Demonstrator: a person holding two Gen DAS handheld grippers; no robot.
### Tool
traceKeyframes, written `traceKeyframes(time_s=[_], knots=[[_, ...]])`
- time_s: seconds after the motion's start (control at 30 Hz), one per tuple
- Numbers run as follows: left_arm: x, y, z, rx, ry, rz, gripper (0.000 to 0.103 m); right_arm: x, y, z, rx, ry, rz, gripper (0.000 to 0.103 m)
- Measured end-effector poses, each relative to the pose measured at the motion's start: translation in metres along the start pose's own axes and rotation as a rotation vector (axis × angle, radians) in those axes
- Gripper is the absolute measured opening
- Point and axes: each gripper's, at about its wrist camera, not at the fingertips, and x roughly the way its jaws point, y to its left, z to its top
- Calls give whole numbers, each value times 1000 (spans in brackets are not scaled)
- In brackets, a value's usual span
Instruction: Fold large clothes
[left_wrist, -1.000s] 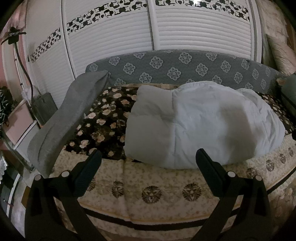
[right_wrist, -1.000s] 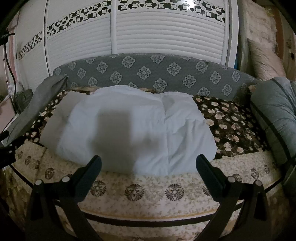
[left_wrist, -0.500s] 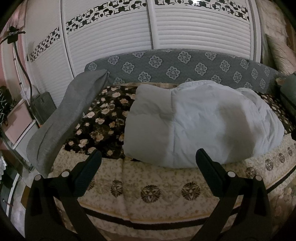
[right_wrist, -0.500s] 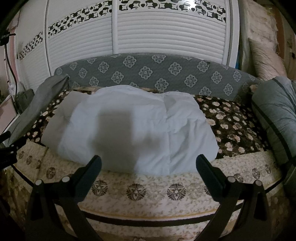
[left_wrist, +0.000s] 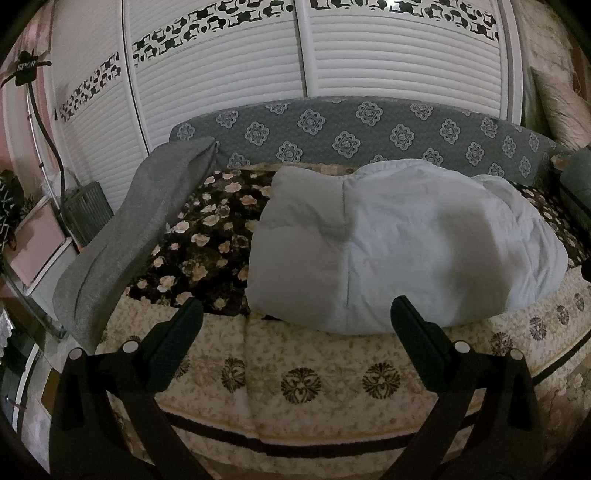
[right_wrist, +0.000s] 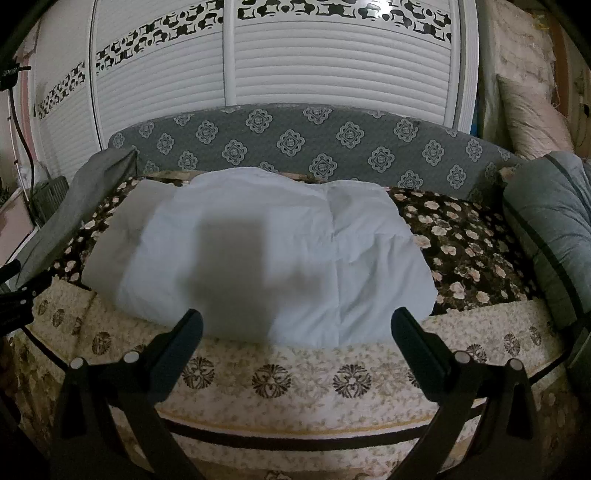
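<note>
Left gripper (left_wrist: 295, 314) wide open, empty, short of the bed's (left_wrist: 295, 373) front edge. Pale-blue padded garment (left_wrist: 399, 251) lies ahead and to its right, long axis running w/ that edge. Right gripper (right_wrist: 295, 317) spread, empty too, garment dead ahead, so it's nearer. A dark shadow blurs the middle; sleeves and hem can't be told apart.

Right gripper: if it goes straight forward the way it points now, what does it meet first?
Probably the pale blue folded quilt, near its front edge; the right gripper is open and empty. Depth is uncertain.
</note>
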Motion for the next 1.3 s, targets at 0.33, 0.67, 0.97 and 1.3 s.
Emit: traceKeyframes(time_s=[0.33, 0.67, 0.97, 1.3], knots=[[2, -3, -3, -7, 8, 26, 100, 2, -2, 0, 12, 5, -6, 101], [-1, -4, -2, 1, 4, 13, 100, 4, 2, 0, -1, 6, 6, 101], [0, -4, -2, -5, 12, 11, 100, 5, 4, -3, 3, 17, 16, 101], [0, -4, -2, -8, 15, 13, 100, 5, 2, -3, 16, 20, 14, 101]])
